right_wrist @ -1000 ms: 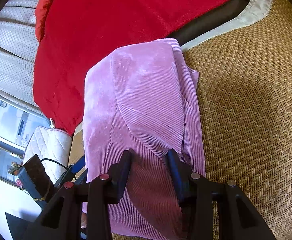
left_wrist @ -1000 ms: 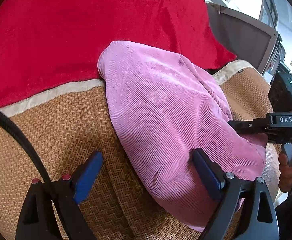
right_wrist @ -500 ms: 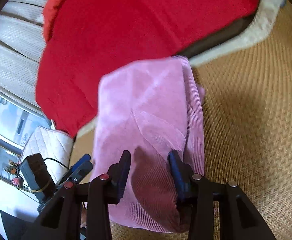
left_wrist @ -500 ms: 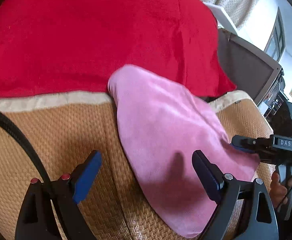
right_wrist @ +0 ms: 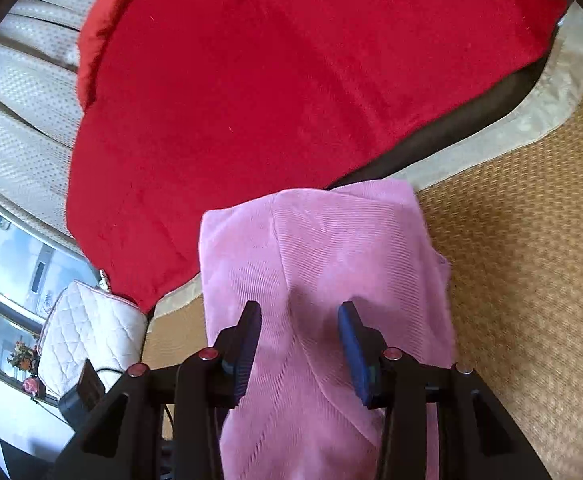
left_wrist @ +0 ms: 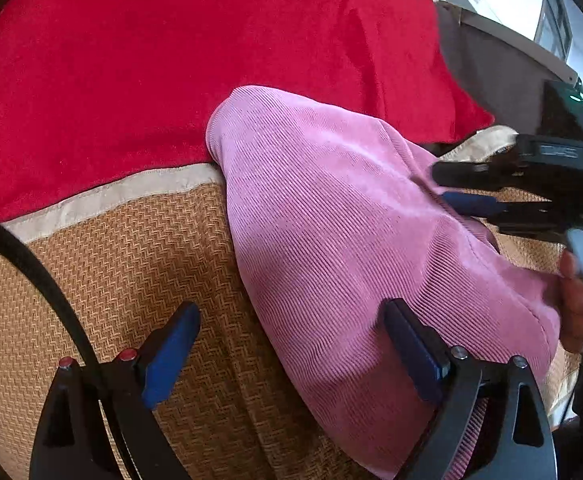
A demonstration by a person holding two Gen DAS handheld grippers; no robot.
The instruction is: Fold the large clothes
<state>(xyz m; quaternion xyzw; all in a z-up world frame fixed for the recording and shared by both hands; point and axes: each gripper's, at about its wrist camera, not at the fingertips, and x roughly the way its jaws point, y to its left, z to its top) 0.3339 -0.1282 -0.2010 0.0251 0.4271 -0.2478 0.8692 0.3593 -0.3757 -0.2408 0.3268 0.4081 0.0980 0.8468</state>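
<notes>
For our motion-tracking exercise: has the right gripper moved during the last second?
Yes. In the left wrist view, the right gripper has shifted over the pink garment toward the mat's beige border.

The garment (left_wrist: 331, 240) is pink ribbed corduroy, folded into a narrow, thick bundle with a rounded far end. It lies flat, running from near to far, on the woven tan mat (left_wrist: 131, 272); its far end crosses the mat's pale border and touches the red cloth (left_wrist: 171, 60). A diagonal fold line crosses its top layer (right_wrist: 303, 280).
</notes>
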